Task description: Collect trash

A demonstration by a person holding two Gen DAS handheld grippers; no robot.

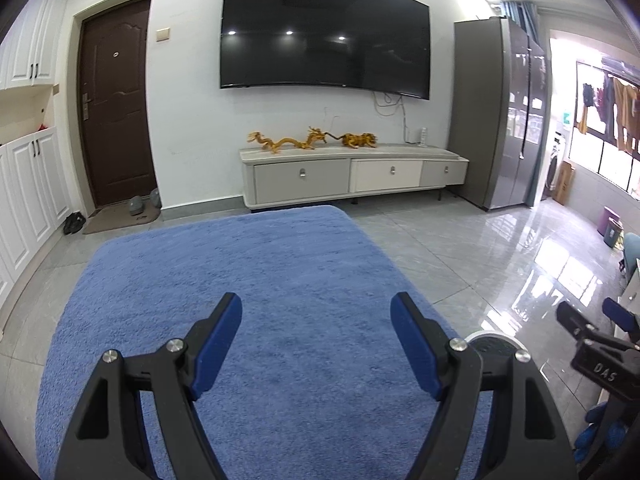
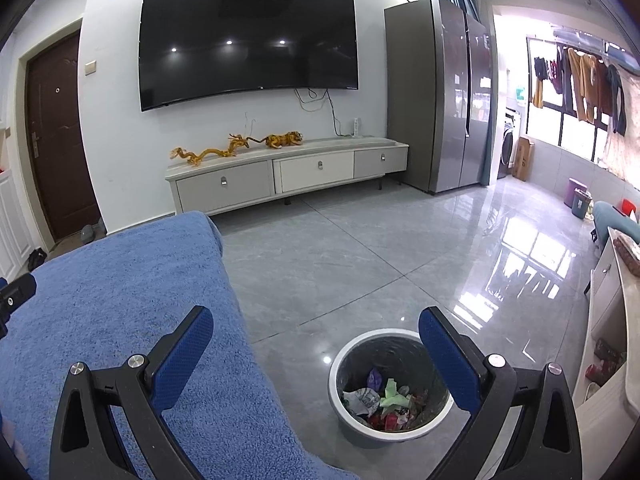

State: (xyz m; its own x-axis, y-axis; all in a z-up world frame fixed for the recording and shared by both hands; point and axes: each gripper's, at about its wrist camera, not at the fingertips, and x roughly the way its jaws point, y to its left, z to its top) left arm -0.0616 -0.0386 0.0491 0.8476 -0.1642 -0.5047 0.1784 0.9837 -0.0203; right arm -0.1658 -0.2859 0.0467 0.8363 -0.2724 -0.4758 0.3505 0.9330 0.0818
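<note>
Two grippers, both empty, over a surface draped in a blue fleece cover (image 1: 224, 280) with grey tiled floor (image 2: 360, 248) around it. Far left: a brown door (image 1: 116, 120) beside white cupboards (image 1: 28, 184), with dark shoes (image 1: 74, 224) on the floor by them. Left gripper (image 1: 316, 340): jaws standing well apart, nothing between them, only bare blue fleece below. Far centre: a black wall-mounted television (image 1: 324, 36) above a low white drawer unit (image 1: 352, 176) carrying a golden dragon figure (image 1: 288, 141) and a tiger figure (image 1: 360, 140). Right gripper (image 2: 316, 356): jaws likewise wide apart and empty, its left finger over the fleece edge, its right finger over the bin rim. Trash bin (image 2: 340, 384): round, grey, white-rimmed, on the floor just right of the fleece, near the right gripper; it holds crumpled trash (image 2: 384, 400), including white paper, a green scrap, a purple piece and red wrappers. Far right: a tall grey refrigerator (image 2: 440, 92), then a bright balcony with hanging clothes (image 2: 580, 84) and two small bins (image 2: 578, 200).
</note>
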